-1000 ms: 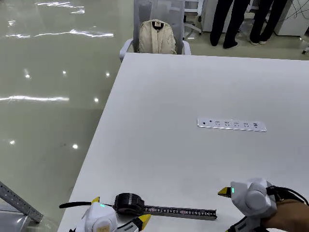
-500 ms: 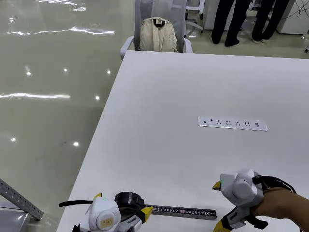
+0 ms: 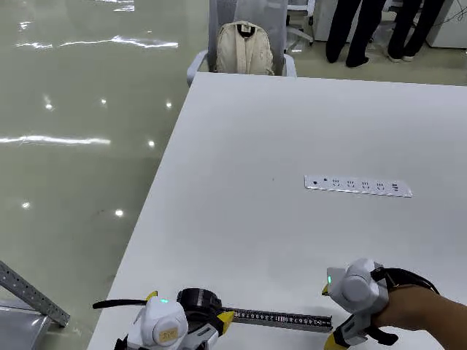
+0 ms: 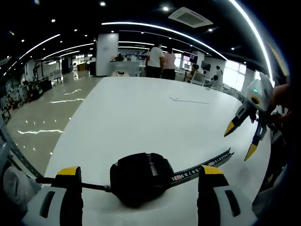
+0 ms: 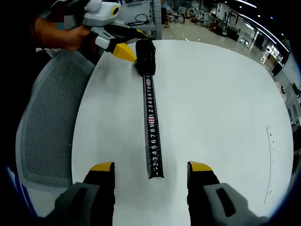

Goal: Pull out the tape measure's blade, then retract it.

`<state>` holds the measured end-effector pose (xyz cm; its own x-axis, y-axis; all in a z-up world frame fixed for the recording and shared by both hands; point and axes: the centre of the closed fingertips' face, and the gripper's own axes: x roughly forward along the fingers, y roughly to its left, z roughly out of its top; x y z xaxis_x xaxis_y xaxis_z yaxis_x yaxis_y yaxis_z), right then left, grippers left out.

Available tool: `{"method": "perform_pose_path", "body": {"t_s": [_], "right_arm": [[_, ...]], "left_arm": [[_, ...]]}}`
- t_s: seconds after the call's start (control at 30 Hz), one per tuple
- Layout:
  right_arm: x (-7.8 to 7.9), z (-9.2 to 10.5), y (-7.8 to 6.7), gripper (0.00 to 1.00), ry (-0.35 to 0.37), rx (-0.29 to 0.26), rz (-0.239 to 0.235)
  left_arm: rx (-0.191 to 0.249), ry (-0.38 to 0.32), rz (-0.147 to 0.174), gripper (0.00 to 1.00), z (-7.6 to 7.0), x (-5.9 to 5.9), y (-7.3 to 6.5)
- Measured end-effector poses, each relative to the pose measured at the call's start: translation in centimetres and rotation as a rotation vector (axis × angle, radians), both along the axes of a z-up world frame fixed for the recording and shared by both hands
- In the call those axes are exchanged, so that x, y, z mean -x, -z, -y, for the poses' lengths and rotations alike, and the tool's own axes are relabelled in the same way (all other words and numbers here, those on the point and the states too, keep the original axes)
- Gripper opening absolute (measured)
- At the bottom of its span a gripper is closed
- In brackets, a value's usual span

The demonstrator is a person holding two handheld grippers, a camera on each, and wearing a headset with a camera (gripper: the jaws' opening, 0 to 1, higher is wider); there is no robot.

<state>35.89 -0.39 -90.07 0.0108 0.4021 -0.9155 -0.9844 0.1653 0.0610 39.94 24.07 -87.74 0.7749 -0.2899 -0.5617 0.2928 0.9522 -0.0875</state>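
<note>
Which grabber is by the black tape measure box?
The left hand-held gripper: its yellow tips sit either side of the black case. The right hand-held gripper is at the free end of the blade.

A wide white workbench top (image 3: 292, 124) stands on a glossy pale green floor (image 3: 73, 109), and the floor reflects small round lamps and long streaks of light. A flat white power strip (image 3: 357, 186) lies on the top. At the far edge there is a grey mesh office chair (image 3: 273, 14) with a cream backpack (image 3: 244, 49) against its back. Behind it stand two persons in dark trousers (image 3: 365, 29). In the left gripper view, long curved light strips (image 4: 141, 23) cross the dark ceiling.
</note>
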Motion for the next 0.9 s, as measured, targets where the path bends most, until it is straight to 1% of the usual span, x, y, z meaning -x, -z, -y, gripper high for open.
{"method": "perform_pose_path", "body": {"t_s": [0.07, 0.13, 0.17, 0.23, 0.37, 0.4, 0.43, 0.47, 0.5, 0.53, 0.57, 0.6, 0.7, 0.77, 0.83, 0.9], "right_arm": [[-0.1, 0.0, 0.1, 0.61, -0.007, 0.003, 0.005], [0.1, 0.1, 0.3, 0.57, -0.009, 0.007, -0.003], [0.1, 0.1, 0.6, 0.56, -0.012, 0.011, -0.008], [0.1, 0.2, 0.9, 0.57, -0.013, 0.016, -0.010], [0.4, 0.3, 1.5, 0.52, -0.020, 0.030, -0.026], [0.3, 0.3, 1.6, 0.51, -0.018, 0.031, -0.029], [0.3, 0.2, 1.7, 0.51, -0.013, 0.029, -0.028], [0.2, 0.1, 1.7, 0.52, -0.008, 0.021, -0.027], [0.3, -0.2, 1.8, 0.52, -0.004, 0.006, -0.033], [0.4, -0.3, 1.8, 0.49, -0.008, 0.002, -0.035], [0.4, -0.3, 1.9, 0.47, -0.014, 0.003, -0.033], [0.4, -0.3, 2.0, 0.45, -0.017, 0.009, -0.032], [0.5, -0.2, 2.2, 0.44, -0.018, 0.012, -0.036], [0.4, 0.0, 2.6, 0.40, -0.030, 0.028, -0.028], [0.2, 0.1, 2.8, 0.39, -0.029, 0.028, -0.025], [0.0, 0.1, 2.7, 0.38, -0.029, 0.026, -0.019]], "left_arm": [[0.008, 0.003, 0.011, 1.00, 0.1, -0.1, 0.0], [0.001, 0.006, 0.011, 1.00, 0.1, 0.0, 0.0], [-0.010, 0.012, 0.007, 1.00, 0.1, 0.0, 0.3], [-0.012, 0.015, 0.006, 1.00, 0.2, 0.0, 0.5], [-0.015, 0.021, 0.021, 1.00, 0.4, 0.1, 0.5], [-0.012, 0.027, 0.040, 1.00, 0.5, -0.1, 0.4], [-0.019, 0.042, 0.080, 1.00, 0.7, -0.3, 0.1], [-0.031, 0.042, 0.077, 1.00, 0.6, -0.2, 0.2], [-0.030, 0.039, 0.072, 1.00, 0.7, -0.2, 0.4], [-0.026, 0.038, 0.078, 1.00, 0.7, -0.2, 0.4], [-0.018, 0.036, 0.084, 1.00, 0.8, -0.3, 0.3], [-0.016, 0.033, 0.084, 1.00, 0.8, -0.3, 0.3], [-0.022, 0.034, 0.079, 1.00, 0.8, -0.3, 0.6], [-0.030, 0.035, 0.076, 1.00, 0.8, -0.2, 0.8], [-0.026, 0.028, 0.070, 1.00, 0.6, -0.2, 1.0], [-0.028, 0.025, 0.068, 1.00, 0.5, -0.2, 1.0]]}}
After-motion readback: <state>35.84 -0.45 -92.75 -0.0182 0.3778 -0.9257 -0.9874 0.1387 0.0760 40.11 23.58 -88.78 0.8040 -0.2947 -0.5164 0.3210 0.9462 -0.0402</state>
